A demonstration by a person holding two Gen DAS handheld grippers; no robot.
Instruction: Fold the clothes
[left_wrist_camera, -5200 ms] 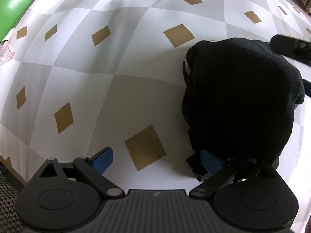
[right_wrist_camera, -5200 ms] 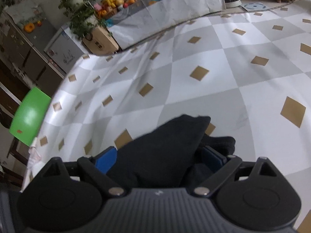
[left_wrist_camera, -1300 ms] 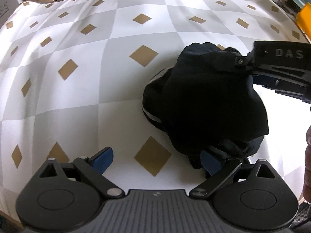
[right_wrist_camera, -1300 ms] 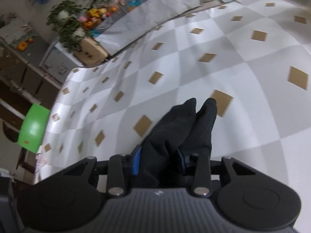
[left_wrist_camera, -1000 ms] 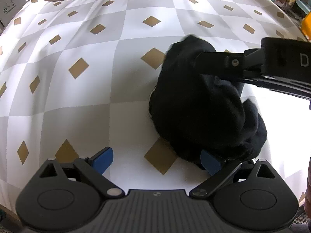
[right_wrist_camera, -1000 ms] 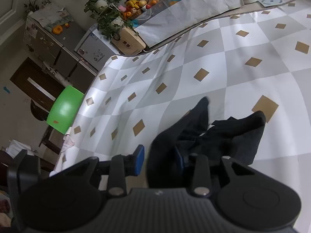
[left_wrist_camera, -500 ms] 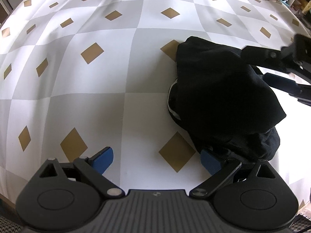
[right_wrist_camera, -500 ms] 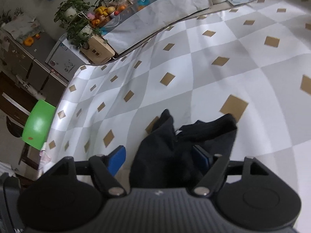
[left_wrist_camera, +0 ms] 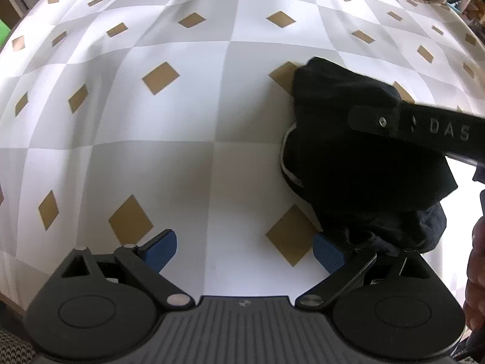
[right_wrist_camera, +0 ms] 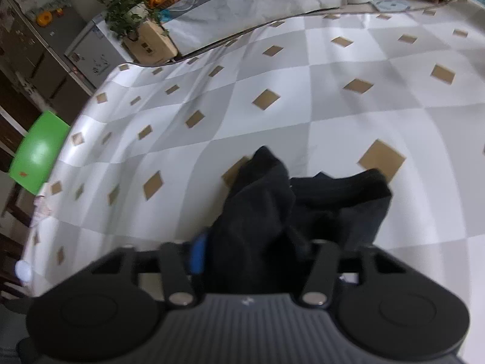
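- On the checked tabletop [left_wrist_camera: 188,163], a bunched black garment [left_wrist_camera: 357,151] lies near its right edge.
- At the garment's right side, the right gripper [right_wrist_camera: 254,254] is pinching a fold of it.
- Left of the garment, the left gripper [left_wrist_camera: 244,247] is spread wide, its right pad touching the cloth.

Both views are bright with soft, even daylight and bend strongly toward the edges, so the checked cloth [left_wrist_camera: 182,157] bulges like a dome. Glare washes out its right side near the black garment [left_wrist_camera: 363,157], whose folds are lost in darkness. The right wrist view is smeared by motion blur, worst along the left edge and around the green chair [right_wrist_camera: 38,154].
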